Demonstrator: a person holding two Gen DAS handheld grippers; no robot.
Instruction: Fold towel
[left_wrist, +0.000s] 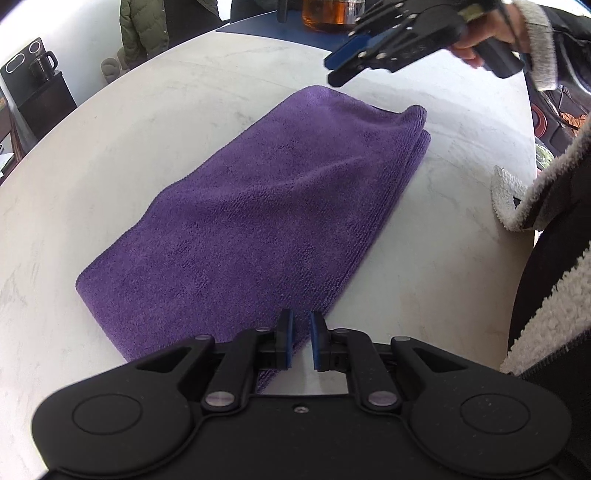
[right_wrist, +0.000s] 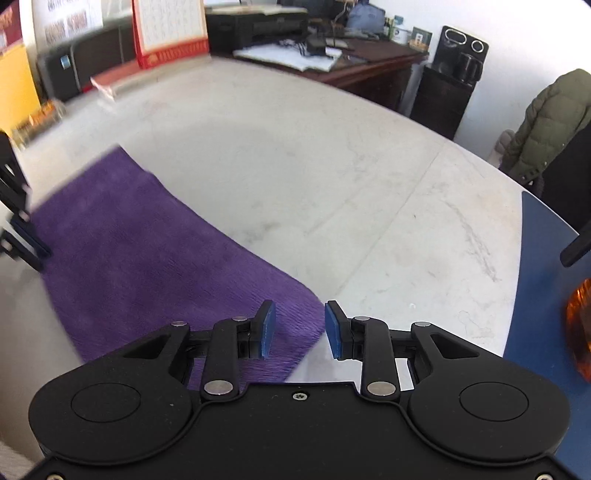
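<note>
Item: towel (left_wrist: 258, 206), purple, of short-piled microfibre, already doubled into a long narrow strip.
Location: laid flat on the pale marbled table (left_wrist: 110, 155), aslant, one short end below each pair of tongs.
Layers: several stacked edges are shown along the strip's right long side in the left wrist view; the far end is rounded, which is judged to be a fold.
Weight: judged light; no sag or bulk is seen.
Stiffness: soft and limp; shallow ripples are seen across the top, so any lifted end is expected to droop and trail.
Surface: napped, judged to grip well against the blue pads; slipping is thought unlikely, but layers may part if only the top one is caught.
Fragility: none expected.
Where to take hold: at the corners of one short end, all layers pinched together, close to the edge.
Left gripper (left_wrist: 301, 341): held over the near corner of the strip, its jaws almost together with a narrow gap; no cloth is seen pinched between them.
Right gripper (right_wrist: 300, 328): held above the other end's corner, jaws parted, with nothing between the pads.
Contact with cloth: cannot be told for either pair.
</note>
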